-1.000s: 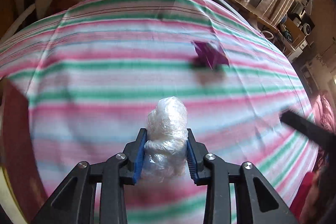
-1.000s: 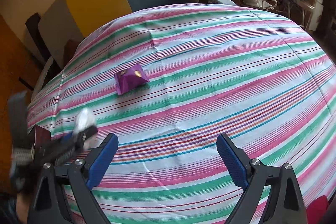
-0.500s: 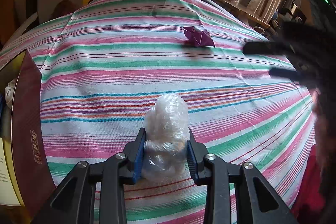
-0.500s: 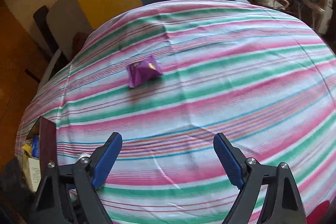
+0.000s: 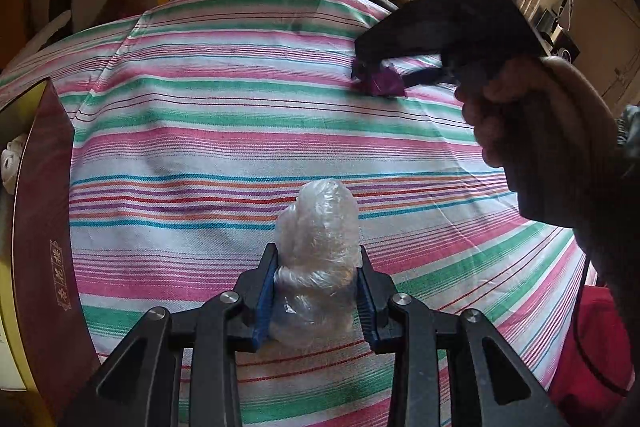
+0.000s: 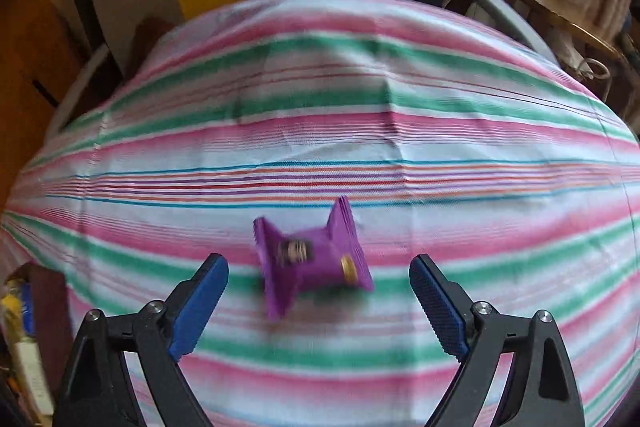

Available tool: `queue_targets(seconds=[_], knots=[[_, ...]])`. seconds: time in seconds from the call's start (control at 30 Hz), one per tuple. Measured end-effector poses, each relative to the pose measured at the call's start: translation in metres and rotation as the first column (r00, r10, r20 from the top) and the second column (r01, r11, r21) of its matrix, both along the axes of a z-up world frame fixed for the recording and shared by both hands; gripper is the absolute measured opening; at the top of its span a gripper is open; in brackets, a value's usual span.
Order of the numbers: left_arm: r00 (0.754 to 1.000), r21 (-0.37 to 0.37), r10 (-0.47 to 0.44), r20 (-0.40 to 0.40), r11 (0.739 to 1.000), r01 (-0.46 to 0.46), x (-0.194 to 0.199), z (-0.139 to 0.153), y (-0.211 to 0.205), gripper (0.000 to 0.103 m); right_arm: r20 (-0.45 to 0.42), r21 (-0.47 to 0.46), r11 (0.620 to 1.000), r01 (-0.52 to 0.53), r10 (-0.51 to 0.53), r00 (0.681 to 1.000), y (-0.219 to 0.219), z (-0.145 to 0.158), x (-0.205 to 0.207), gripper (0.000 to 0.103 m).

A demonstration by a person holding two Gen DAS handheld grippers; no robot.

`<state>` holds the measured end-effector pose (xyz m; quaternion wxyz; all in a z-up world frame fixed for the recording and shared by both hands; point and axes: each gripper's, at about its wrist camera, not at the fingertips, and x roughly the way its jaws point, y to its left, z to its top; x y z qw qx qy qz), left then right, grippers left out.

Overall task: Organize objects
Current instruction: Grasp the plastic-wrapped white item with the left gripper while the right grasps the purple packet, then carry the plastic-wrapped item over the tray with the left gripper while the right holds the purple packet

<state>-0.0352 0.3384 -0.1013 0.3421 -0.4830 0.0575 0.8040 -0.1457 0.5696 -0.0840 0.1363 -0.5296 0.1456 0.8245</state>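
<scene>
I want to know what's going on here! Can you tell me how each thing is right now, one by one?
Left gripper: shut on the plastic wad.
Plastic wad: crumpled, squeezed between the blue pads.
Right gripper: open, around the purple packet.
Purple packet: sealed, lying on the cloth, not yet gripped.
Box: open at the table's left edge, with things inside.
Cloth: spread out, slightly creased.

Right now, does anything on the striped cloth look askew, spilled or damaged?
Nothing spilled or damaged. The purple packet lies loose and slightly askew on the striped cloth, between the open right gripper's fingers, untouched. The left gripper squeezes a crumpled clear plastic bundle. The right view is blurred.
</scene>
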Motion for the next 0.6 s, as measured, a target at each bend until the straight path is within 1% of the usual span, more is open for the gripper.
queue_targets(seconds=[0.03, 0.07, 0.1, 0.13, 0.23, 0.33, 0.43, 0.53, 0.6], knots=[[1.000, 0.003, -0.001, -0.002, 1.000, 0.001, 0.000, 0.000, 0.000, 0.035, 0.008, 0.017, 1.000, -0.017, 0.017, 1.000, -0.003, -0.004, -0.003, 0.049], [1.000, 0.006, -0.001, -0.003, 1.000, 0.001, 0.000, 0.000, -0.001, 0.035, 0.016, 0.038, 0.999, -0.032, 0.031, 0.999, -0.006, -0.005, -0.003, 0.043], [1.000, 0.009, 0.002, -0.002, 1.000, -0.002, 0.000, -0.001, -0.001, 0.035, 0.005, 0.053, 0.998, -0.041, 0.040, 0.999, -0.009, -0.003, 0.000, 0.043], [1.000, 0.010, 0.003, -0.002, 1.000, -0.003, 0.000, -0.001, -0.001, 0.035, -0.001, 0.048, 0.997, -0.058, 0.058, 0.998, -0.014, -0.002, 0.004, 0.042], [1.000, 0.014, -0.002, -0.007, 1.000, 0.002, 0.000, -0.001, -0.001, 0.035, 0.015, 0.084, 0.991, -0.109, 0.108, 0.994, -0.029, -0.002, 0.027, 0.042], [1.000, 0.013, -0.005, 0.001, 1.000, 0.005, -0.001, 0.001, -0.001, 0.035, 0.026, 0.075, 0.988, -0.133, 0.131, 0.991, -0.039, -0.004, 0.058, 0.042], [1.000, 0.004, -0.010, -0.003, 1.000, 0.010, 0.000, 0.006, 0.000, 0.035, 0.033, 0.041, 0.990, -0.135, 0.134, 0.990, -0.048, -0.003, 0.091, 0.042], [0.998, 0.016, -0.022, -0.055, 1.000, 0.023, 0.011, 0.023, -0.003, 0.035, 0.031, 0.043, 0.990, -0.133, 0.132, 0.991, -0.057, -0.005, 0.121, 0.042], [0.994, 0.028, -0.031, -0.101, 0.999, 0.034, 0.020, 0.039, -0.007, 0.035, 0.023, 0.044, 0.990, -0.132, 0.131, 0.991, -0.064, -0.005, 0.137, 0.042]])
